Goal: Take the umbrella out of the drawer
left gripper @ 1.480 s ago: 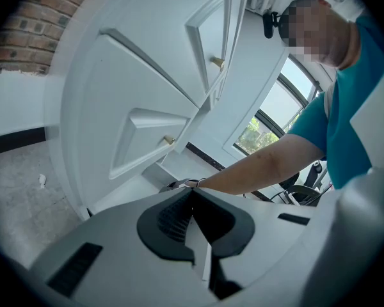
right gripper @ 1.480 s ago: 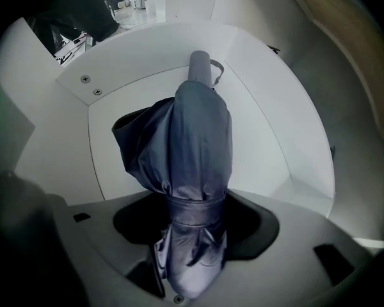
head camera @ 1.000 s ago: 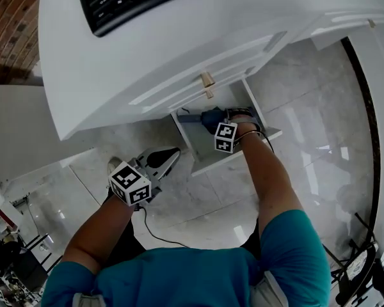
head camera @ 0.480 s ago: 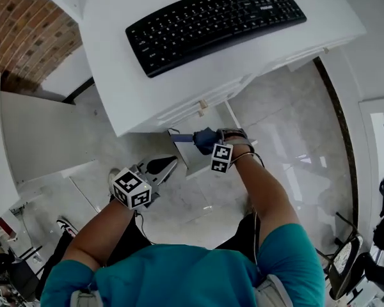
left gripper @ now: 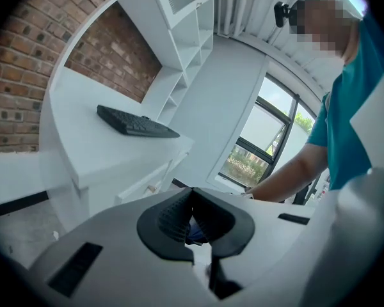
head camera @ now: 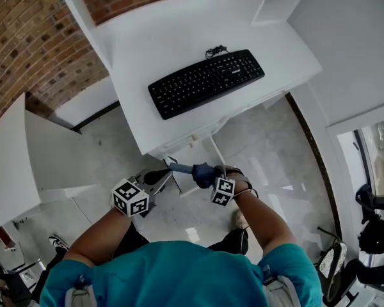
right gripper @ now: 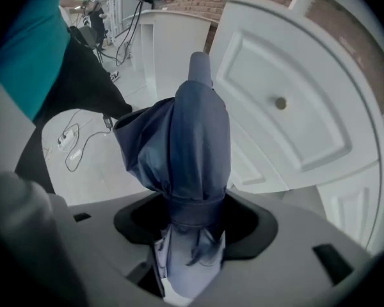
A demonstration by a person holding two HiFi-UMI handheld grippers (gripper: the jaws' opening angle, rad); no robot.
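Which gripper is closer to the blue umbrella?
Right. The right gripper is clamped on the umbrella itself. The left gripper sits beside it, tips close to the umbrella's thin end but not holding it.

Creased blue cloth umbrella [right gripper: 192, 146], glossy marble-look floor [head camera: 272, 155], rough brick wall [head camera: 25, 37], smooth white desk [head camera: 160, 37], matt plastic keyboard [head camera: 206, 82]

You have no readable text in any view. The keyboard [head camera: 207, 83] on the white surface [head camera: 147, 37], upper centre of the head view, shows pale key legends too small to make out. The marker cubes [head camera: 129, 197] at lower centre carry only black-and-white square patterns.
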